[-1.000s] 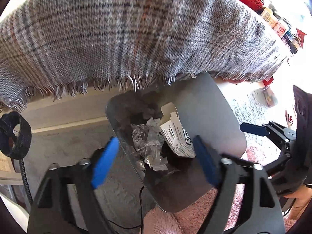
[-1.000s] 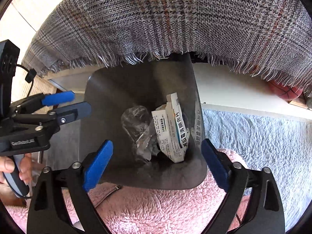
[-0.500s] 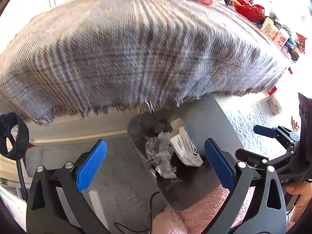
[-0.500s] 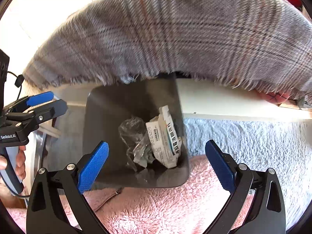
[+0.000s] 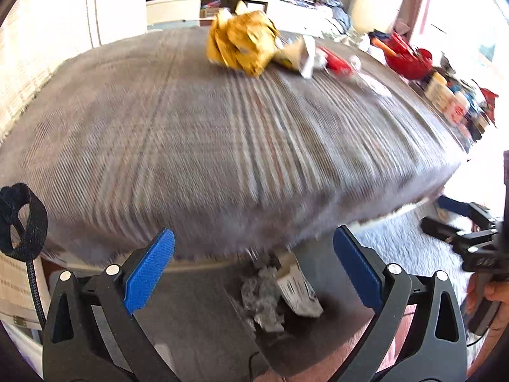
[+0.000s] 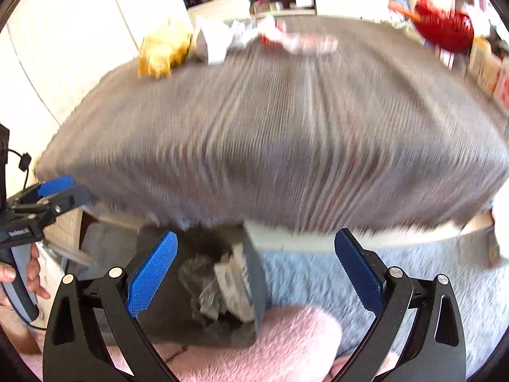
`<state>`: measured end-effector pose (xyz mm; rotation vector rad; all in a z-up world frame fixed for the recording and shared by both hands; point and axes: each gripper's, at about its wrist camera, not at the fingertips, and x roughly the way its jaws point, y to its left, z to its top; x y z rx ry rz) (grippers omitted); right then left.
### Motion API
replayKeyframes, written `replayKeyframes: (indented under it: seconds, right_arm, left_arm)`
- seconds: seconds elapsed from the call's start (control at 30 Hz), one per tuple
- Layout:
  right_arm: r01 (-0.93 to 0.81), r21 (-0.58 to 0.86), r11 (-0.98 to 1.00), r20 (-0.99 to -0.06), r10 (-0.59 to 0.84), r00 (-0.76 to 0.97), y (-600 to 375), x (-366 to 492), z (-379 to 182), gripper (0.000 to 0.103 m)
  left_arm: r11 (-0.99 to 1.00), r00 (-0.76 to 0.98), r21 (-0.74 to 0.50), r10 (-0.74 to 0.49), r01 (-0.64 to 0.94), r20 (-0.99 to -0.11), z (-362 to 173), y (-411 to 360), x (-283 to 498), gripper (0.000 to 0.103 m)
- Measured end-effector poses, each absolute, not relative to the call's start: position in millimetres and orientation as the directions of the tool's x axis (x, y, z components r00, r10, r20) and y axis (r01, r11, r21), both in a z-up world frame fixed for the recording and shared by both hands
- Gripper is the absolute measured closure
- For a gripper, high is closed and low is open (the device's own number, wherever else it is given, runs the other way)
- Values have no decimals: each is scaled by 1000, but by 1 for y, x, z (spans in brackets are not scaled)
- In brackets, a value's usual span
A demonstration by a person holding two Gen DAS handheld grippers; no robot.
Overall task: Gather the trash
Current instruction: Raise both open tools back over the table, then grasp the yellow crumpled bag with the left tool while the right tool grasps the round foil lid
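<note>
Two items of trash are already lying in the dark bin (image 5: 334, 337), which is sitting low on the floor just below and between the spread blue pads of my left gripper (image 5: 254, 270): a crumpled clear wrapper (image 5: 262, 299) and, touching its right side, a white printed carton (image 5: 299, 289). I am holding that claw wide apart with nothing between its pads. My right gripper (image 6: 256, 269) is likewise standing fully spread and empty, and from it I am seeing the same bin (image 6: 178, 315) below and to its left, the wrapper (image 6: 203, 289) and carton (image 6: 233, 281) leaning against the bin's right wall. A pink fluffy surface (image 6: 280, 343) is filling the nearest ground under that claw.

Ahead of and above both claws, a table under a grey plaid cloth (image 5: 222, 146) is blurring with motion. At its far edge, well apart from the pads, more loose trash is waiting: a crumpled yellow bag (image 5: 241, 41), a pale wrapper (image 5: 299, 52) touching its right side, and a red packet (image 5: 337, 62) beyond that. A red basket (image 5: 408, 59) and small boxes are standing farther right; whether those count as trash I cannot tell.

I am judging the job as partly done, with at least three pieces left to fetch.
</note>
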<state>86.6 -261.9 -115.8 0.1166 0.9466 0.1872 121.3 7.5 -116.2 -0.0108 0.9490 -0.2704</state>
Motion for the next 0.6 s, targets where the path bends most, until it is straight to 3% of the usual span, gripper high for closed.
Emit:
replayKeyframes:
  seconds: [0.33, 0.6]
  right_arm:
    - [-68, 146, 987, -754, 155, 639, -295, 168, -73, 3]
    - [-58, 115, 992, -784, 126, 608, -304, 232, -85, 3]
  left_arm:
    - [974, 608, -121, -213, 189, -765, -78, 5, 196, 8]
    - [979, 634, -70, -177, 189, -753, -61, -14, 253, 8]
